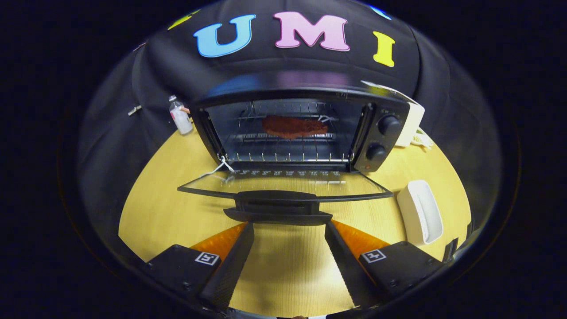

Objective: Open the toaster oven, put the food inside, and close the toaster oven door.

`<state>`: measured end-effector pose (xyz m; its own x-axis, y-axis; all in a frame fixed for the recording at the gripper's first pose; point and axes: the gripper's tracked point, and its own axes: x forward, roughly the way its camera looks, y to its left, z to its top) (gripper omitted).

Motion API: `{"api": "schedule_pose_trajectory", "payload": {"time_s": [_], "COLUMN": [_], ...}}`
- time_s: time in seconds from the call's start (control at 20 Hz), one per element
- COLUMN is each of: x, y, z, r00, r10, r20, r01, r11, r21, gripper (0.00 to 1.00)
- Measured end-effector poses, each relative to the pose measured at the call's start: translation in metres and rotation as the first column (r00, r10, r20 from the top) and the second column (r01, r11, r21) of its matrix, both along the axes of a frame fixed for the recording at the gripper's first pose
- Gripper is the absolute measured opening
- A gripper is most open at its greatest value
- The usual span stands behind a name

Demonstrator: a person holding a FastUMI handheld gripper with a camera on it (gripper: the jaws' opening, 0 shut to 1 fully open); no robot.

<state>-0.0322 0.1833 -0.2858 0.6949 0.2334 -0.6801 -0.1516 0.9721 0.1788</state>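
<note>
A black toaster oven (381, 133) stands on the wooden table with its glass door (283, 182) folded down flat toward me. A reddish-brown piece of food (293, 126) lies on the wire rack inside the oven. The door's black handle (278, 208) sits just ahead of my fingertips. My gripper (289, 227) is open, its two fingers spread wide just below the handle and nothing between them but bare table.
A white oblong dish (420, 212) lies on the table right of the door. A small bottle (180, 116) stands left of the oven. A white box (412, 124) with a cord sits behind the oven's right side. The wooden table (155, 208) extends left of the door.
</note>
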Motion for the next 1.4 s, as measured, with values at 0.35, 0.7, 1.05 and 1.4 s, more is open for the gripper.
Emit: {"api": "schedule_pose_trajectory", "payload": {"time_s": [0.35, 0.7, 1.05, 1.4], "x": [0.057, 0.096, 0.079, 0.062], "y": [0.000, -0.006, -0.031, -0.095], "z": [0.047, 0.071, 0.105, 0.207], "r00": [0.995, 0.985, 0.968, 0.890], "r10": [-0.015, -0.023, -0.026, -0.099], "r20": [0.100, 0.170, 0.251, 0.445], "r01": [0.012, 0.017, 0.016, 0.076], "r11": [0.999, 0.999, 0.999, 0.995], "r21": [0.030, 0.033, 0.041, 0.069], "gripper": [0.99, 0.99, 0.99, 0.99]}}
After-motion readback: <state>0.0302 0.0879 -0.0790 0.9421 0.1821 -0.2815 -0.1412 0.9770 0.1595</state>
